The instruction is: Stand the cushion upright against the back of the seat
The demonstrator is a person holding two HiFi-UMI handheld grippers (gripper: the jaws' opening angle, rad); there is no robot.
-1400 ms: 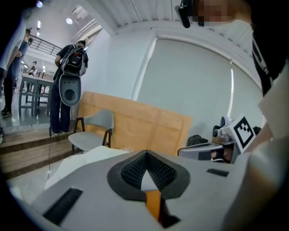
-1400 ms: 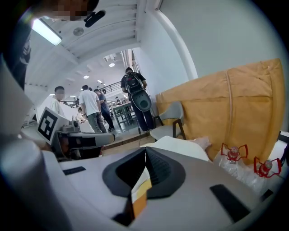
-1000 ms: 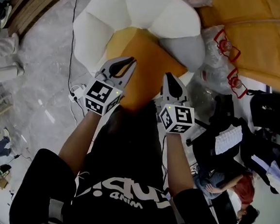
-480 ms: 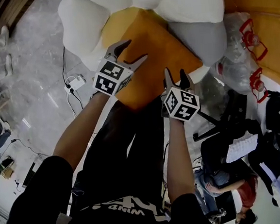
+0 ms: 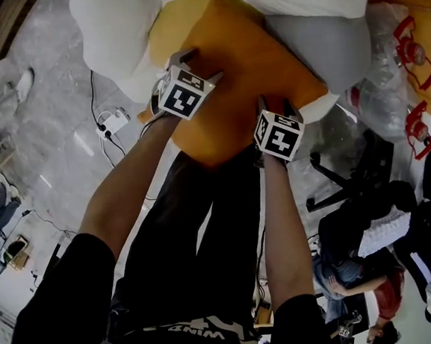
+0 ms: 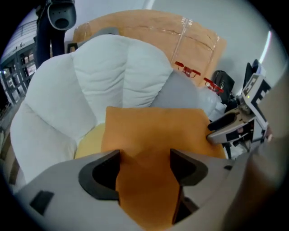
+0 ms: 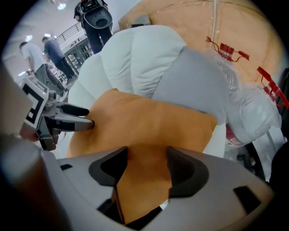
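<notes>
Orange cushion (image 5: 251,67) lies flat on the white seat (image 5: 106,35), its far corner against a grey pillow (image 5: 328,41). My left gripper (image 5: 195,64) and right gripper (image 5: 277,104) sit at its near edge. Both sets of jaws have just been opening and stand spread, the fabric between them but not pinched. I judge the grasp comes next: I'd close both together, deep over the edge, then lift evenly and tip it toward the backrest so it doesn't fold.
</notes>
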